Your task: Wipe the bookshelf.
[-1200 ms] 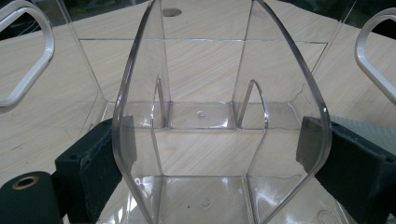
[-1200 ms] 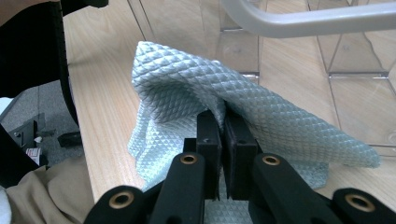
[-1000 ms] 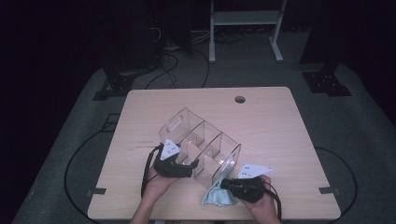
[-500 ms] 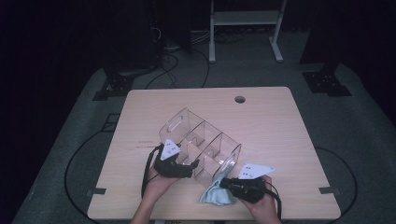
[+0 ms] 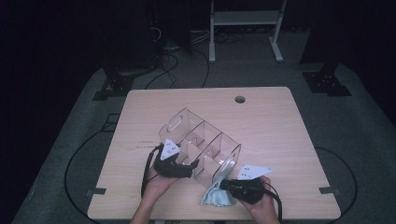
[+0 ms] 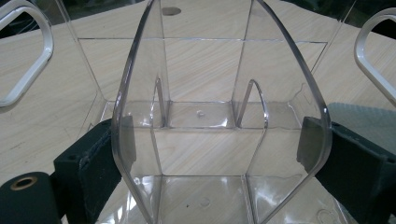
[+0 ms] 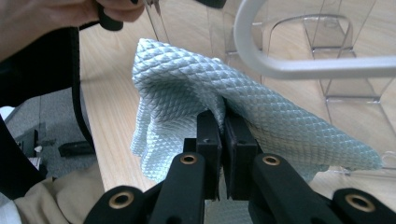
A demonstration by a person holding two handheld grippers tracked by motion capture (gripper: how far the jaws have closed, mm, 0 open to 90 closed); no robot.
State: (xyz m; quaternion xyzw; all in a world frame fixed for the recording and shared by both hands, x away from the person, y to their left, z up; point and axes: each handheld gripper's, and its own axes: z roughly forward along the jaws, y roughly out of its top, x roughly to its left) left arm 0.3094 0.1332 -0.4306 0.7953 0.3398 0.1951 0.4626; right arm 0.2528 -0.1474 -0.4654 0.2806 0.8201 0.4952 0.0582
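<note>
Here, in the high view, a clear plastic organizer [image 5: 201, 147] with several compartments and a handle cut-out lies tipped on a light wooden table [image 5: 280, 130], towards the person's edge. The left gripper [image 5: 187, 167] sits against the organizer's near left side, held by the left hand [image 5: 156, 182], while the right gripper [image 5: 224, 185], in the right hand [image 5: 261, 205], lies just off the organizer's near right corner with a pale blue cloth [image 5: 215, 196] bunched at its tip, the cloth resting on the table and touching the organizer's end wall. In the left gripper view, the two black jaws stand wide apart, their pads [image 6: 100, 154] pressed on either side of a rounded clear wall of the organizer [image 6: 219, 116], so this claw grips the organizer across its width; the wooden tabletop shows through the plastic. In the right gripper view, the jaws are closed tight together on a fold of the cloth [image 7: 187, 88], whose diamond-textured fabric drapes over and around the fingertips [image 7: 208, 126], with the organizer's white-edged handle opening [image 7: 299, 65] just beyond and the table's edge below
</note>
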